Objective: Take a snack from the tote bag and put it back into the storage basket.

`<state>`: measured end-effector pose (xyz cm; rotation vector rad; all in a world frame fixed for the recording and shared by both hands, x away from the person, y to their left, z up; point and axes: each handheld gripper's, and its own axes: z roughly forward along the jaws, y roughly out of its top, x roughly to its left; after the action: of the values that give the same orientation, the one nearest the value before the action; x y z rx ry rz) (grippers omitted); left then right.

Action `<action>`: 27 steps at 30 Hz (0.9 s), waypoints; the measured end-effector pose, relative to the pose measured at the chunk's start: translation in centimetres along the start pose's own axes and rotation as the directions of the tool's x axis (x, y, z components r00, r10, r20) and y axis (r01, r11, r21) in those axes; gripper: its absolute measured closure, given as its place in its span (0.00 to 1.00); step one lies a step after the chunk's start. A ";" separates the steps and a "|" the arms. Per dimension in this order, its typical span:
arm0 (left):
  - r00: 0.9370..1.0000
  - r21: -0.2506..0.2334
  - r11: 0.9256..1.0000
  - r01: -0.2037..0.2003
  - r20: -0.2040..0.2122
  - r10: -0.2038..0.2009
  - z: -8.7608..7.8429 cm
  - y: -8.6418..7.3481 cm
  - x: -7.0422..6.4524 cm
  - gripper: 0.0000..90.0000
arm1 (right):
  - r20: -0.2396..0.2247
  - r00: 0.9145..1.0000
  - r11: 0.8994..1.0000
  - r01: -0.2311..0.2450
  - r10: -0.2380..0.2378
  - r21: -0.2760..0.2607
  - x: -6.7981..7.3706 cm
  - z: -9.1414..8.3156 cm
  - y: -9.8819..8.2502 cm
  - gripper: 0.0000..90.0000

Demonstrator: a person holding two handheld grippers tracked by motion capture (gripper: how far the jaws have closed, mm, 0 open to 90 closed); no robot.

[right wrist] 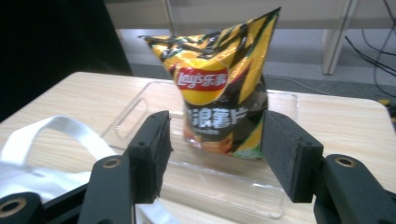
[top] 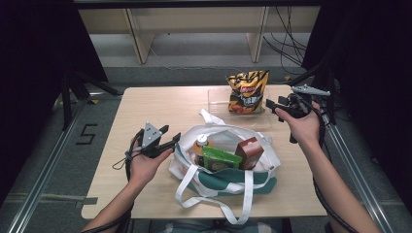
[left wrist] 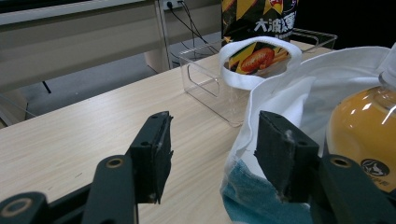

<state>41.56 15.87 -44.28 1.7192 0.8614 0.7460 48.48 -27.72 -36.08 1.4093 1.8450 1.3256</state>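
— Claws first: how did they stand?

— The left claw point(top: 167, 137) was spread wide with nothing between its jaws. In the left gripper view its right-hand jaw sat just at the white cloth of the tote bag point(left wrist: 299, 88); whether it touched, I couldn't tell. The other jaw hung over bare desk point(top: 145, 104).

— And the right claw point(top: 273, 107)?

— Also wide open, holding nothing. It was raised near the desk's far right corner, pointed at the chip bag point(right wrist: 222, 93), which showed between its jaws in the right gripper view but stood farther off, apart from them.

— Where was that chip bag exactly?

— Upright in a clear plastic tray point(top: 216, 99) at the far side of the desk, just behind the tote bag.

— What was in the tote?

— From the high view, an orange drink bottle point(top: 200, 148) at the left, a green packet point(top: 221, 159) in the middle, and a red-brown box point(top: 250, 151) at the right, all poking out of the open mouth. One white handle point(left wrist: 254, 60) arched up toward the tray; the other handles trailed toward the desk's near edge.
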 end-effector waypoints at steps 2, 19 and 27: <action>1.000 0.000 1.000 0.000 -0.001 0.000 0.0 0.0 0.0 0.50 | -0.016 1.000 1.000 0.002 -0.002 -0.013 0.1 -0.3 -0.3 0.48; 1.000 -0.003 1.000 -0.002 0.002 0.002 0.0 0.0 0.0 0.50 | -0.069 0.997 1.000 0.018 -0.018 -0.002 1.4 -3.2 -2.1 0.48; 1.000 -0.007 1.000 0.003 0.006 -0.003 0.0 -0.1 -0.1 0.50 | -0.071 0.997 1.000 0.015 -0.016 -0.016 2.0 -4.7 -2.9 0.46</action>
<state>41.53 15.84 -44.43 1.7134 0.8558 0.7406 42.64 -27.88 -36.25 1.3536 1.8830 1.3961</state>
